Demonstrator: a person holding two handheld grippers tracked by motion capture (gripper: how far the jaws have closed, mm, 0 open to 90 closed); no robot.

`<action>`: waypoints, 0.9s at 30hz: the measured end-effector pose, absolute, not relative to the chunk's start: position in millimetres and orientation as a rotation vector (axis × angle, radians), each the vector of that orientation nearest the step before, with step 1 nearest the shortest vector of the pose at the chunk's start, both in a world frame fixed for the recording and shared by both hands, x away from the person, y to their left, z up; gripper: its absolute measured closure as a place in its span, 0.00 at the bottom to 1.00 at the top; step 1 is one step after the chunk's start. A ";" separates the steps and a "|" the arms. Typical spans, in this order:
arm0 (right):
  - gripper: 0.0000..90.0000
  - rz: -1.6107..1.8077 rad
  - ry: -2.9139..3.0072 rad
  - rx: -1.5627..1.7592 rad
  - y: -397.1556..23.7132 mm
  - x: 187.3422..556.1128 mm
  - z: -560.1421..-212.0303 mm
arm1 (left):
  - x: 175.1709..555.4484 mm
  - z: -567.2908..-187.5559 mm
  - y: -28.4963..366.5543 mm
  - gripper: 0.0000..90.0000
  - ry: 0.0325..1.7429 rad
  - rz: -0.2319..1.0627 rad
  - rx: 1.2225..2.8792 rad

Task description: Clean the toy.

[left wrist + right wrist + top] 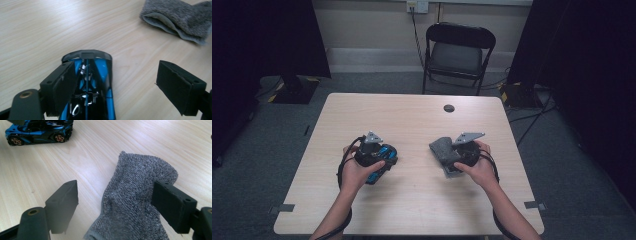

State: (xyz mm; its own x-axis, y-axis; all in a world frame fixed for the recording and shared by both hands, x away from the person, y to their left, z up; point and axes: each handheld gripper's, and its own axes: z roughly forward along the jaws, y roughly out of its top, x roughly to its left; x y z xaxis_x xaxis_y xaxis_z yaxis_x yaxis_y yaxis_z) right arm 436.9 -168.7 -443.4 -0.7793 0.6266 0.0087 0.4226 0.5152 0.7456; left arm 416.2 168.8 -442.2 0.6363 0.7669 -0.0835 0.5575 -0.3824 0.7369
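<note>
Currently both things sit on the table point(412, 200), jaws of both grippers apart — reads as a release step, or the gap between two handling steps.

L gripper point(116, 82): jaws wide open. The blue-and-black toy car point(87, 87) lies under and between them, hard against the L-side pad point(62, 87) as seen in the left gripper view; R-side pad stands clear of it. No squeeze on the car as far as I can see. In the high view the car point(379, 167) is at near-left of the table, partly under the L hand point(357, 172). From the right gripper view it rests on its wheels point(37, 131), side-on.

R gripper point(115, 205): jaws open too. Grey sock point(135, 195) lies on the tabletop between them, rumpled; R-side pad point(170, 205) looks to touch or overlap the fabric, L-side pad is apart from it. Not pinched, judging by the gap. High view: sock point(444, 150) at near-right, just left of the R hand point(479, 167). Car and sock well apart.

Judgement: both items look let go, hands hovering over them.

Next move calls for: if regrasping the car, centre the jaws over its body before closing, since it's off to one pad now. For the sock, go lower and gather a fold; limp cloth may slip from a shallow pinch.
</note>
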 end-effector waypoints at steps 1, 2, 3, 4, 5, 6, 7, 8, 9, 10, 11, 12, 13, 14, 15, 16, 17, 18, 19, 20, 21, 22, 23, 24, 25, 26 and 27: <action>0.23 1.123 2.496 0.881 -168.0 436.2 -442.7 | 414.3 -442.1 167.4 0.18 1.032 0.346 2.088; 0.22 1.132 2.498 0.881 -167.5 435.5 -442.0 | 412.6 -441.9 166.6 0.18 1.023 0.336 2.093; 0.22 1.139 2.498 0.882 -167.1 434.7 -441.2 | 410.5 -441.9 165.6 0.18 1.006 0.330 2.091; 0.22 1.137 2.503 0.882 -166.5 433.9 -440.5 | 408.4 -442.0 164.1 0.18 0.991 0.330 2.093; 0.22 1.141 2.505 0.876 -166.0 432.9 -439.9 | 406.6 -442.0 162.7 0.18 0.979 0.325 2.105; 0.22 1.146 2.506 0.873 -165.5 431.9 -439.4 | 404.8 -442.2 161.5 0.18 0.978 0.308 2.103; 0.22 1.151 2.505 0.870 -165.1 431.0 -439.1 | 403.4 -442.4 160.3 0.18 0.982 0.302 2.104; 0.22 1.151 2.506 0.866 -164.8 430.0 -438.9 | 401.9 -443.0 158.8 0.18 0.988 0.296 2.104; 0.21 1.152 2.509 0.863 -164.3 429.2 -438.9 | 400.4 -443.3 158.0 0.18 0.983 0.289 2.111; 0.21 1.157 2.515 0.862 -163.8 428.3 -439.0 | 399.1 -443.2 157.0 0.18 0.980 0.280 2.115; 0.21 1.163 2.515 0.855 -163.5 427.3 -439.1 | 399.1 -443.2 157.0 0.18 0.980 0.280 2.115; 0.21 1.166 2.518 0.853 -163.1 426.0 -439.0 | 396.3 -442.9 154.8 0.18 0.971 0.267 2.114; 0.21 1.172 2.518 0.851 -162.6 425.1 -439.0 | 394.8 -442.9 153.7 0.18 0.968 0.261 2.113; 0.21 1.176 2.520 0.850 -162.1 423.8 -438.8 | 393.2 -443.2 152.4 0.18 0.969 0.254 2.109; 0.21 1.176 2.522 0.845 -161.6 422.7 -438.4 | 391.8 -443.4 151.6 0.18 0.955 0.255 2.115; 0.21 1.176 2.526 0.843 -161.1 421.6 -438.1 | 389.5 -444.1 149.7 0.18 0.942 0.262 2.123; 0.21 1.176 2.526 0.843 -161.1 421.6 -438.1 | 389.5 -444.1 149.7 0.18 0.942 0.262 2.123; 0.20 1.184 2.530 0.834 -160.2 419.9 -437.5 | 388.2 -444.6 148.6 0.18 0.936 0.253 2.119; 0.20 1.197 2.531 0.831 -159.1 417.7 -436.5 | 387.0 -445.1 147.7 0.18 0.925 0.252 2.120; 0.20 1.202 2.532 0.827 -158.6 416.6 -436.0 | 384.6 -445.9 145.9 0.18 0.910 0.245 2.126; 0.20 1.207 2.532 0.821 -157.7 414.9 -435.3 | 382.9 -446.9 144.3 0.18 0.907 0.236 2.123; 0.20 1.208 2.534 0.813 -156.8 413.1 -434.6 | 381.3 -447.3 143.4 0.18 0.900 0.234 2.131; 0.20 1.213 2.537 0.799 -155.8 411.3 -434.2 | 379.7 -447.8 142.4 0.18 0.892 0.238 2.138; 0.20 1.218 2.544 0.790 -155.1 409.5 -434.1 | 378.0 -448.3 141.4 0.18 0.887 0.228 2.144; 0.20 1.215 2.546 0.784 -154.3 408.0 -434.2 | 376.5 -449.3 140.2 0.18 0.885 0.228 2.143; 0.20 1.219 2.547 0.778 -153.5 406.7 -434.4 | 375.1 -450.0 139.4 0.18 0.880 0.224 2.152; 0.20 1.227 2.550 0.775 -153.1 405.8 -434.7 | 373.9 -450.9 139.1 0.18 0.876 0.223 2.159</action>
State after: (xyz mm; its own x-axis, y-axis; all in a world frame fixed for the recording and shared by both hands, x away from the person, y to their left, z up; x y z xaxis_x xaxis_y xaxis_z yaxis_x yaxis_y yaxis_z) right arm 405.8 -153.1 -434.7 -0.8405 0.5404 0.0393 0.3680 0.5161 0.7734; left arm 373.9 139.1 -450.9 0.7469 0.6540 -0.1199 0.5171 -0.4581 0.7230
